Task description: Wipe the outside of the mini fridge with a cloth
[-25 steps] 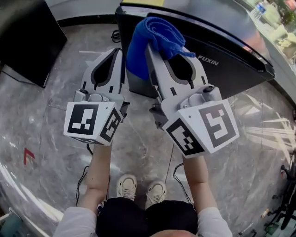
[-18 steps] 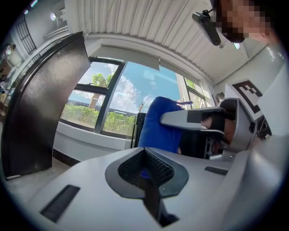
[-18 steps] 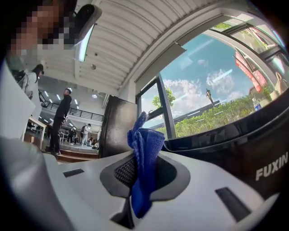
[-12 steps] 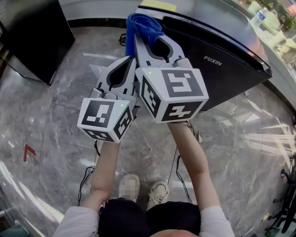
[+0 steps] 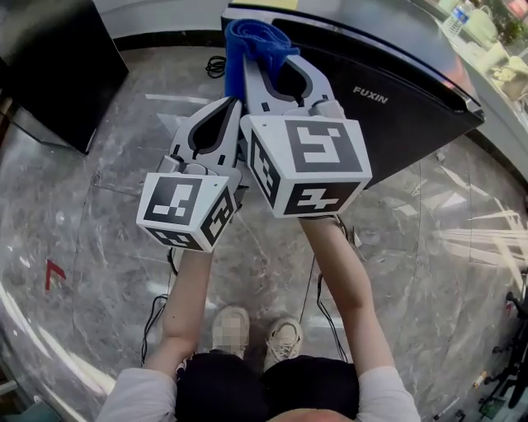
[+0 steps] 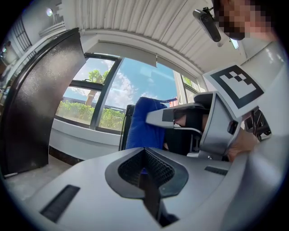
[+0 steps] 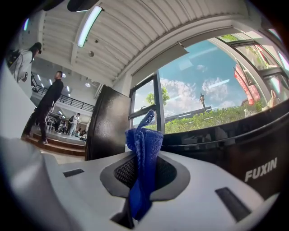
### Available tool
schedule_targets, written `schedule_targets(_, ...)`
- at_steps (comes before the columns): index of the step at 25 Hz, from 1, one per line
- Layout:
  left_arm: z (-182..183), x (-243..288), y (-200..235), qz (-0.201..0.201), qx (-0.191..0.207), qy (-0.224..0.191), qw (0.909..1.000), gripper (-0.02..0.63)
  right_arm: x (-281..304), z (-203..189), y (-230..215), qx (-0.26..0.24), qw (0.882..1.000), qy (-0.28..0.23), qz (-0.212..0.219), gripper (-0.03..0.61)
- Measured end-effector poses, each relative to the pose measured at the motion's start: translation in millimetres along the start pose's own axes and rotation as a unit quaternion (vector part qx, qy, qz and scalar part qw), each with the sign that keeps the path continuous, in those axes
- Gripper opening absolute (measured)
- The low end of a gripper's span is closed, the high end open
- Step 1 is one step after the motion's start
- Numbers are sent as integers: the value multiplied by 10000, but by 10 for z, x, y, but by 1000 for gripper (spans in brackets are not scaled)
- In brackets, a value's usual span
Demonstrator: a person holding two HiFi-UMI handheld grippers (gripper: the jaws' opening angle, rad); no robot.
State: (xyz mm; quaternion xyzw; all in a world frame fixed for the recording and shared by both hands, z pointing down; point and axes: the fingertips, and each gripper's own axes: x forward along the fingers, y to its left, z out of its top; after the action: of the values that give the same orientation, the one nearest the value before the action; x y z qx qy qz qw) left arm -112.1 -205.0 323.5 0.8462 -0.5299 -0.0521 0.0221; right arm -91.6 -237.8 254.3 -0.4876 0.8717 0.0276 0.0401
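The black mini fridge (image 5: 388, 91) marked FUXIN stands on the floor ahead of me, its dark side (image 7: 253, 153) filling the right of the right gripper view. My right gripper (image 5: 262, 51) is shut on a blue cloth (image 5: 249, 39), held up near the fridge's near corner. The cloth (image 7: 143, 167) stands bunched between its jaws. My left gripper (image 5: 228, 107) is shut with nothing in it, just left of and below the right one. In the left gripper view the cloth (image 6: 143, 124) and the right gripper (image 6: 189, 131) show ahead of the closed jaws.
A black cabinet (image 5: 58, 58) stands on the marble floor (image 5: 107, 239) at the far left. Black cables (image 5: 213, 64) lie by the fridge's left corner. A counter with a bottle (image 5: 459, 16) runs along the upper right. People (image 7: 49, 103) stand far off.
Over the last second my right gripper swung up and left with the cloth, ending beside the left gripper near the fridge's corner. The last half second shows almost no movement.
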Motion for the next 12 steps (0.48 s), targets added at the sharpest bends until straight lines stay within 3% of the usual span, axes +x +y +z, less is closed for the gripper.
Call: schedule_targets(12, -53, 168, -562, -574, 14, 20, 9983, 3, -586, 69, -626, -75, 9975, -17, -707, 64)
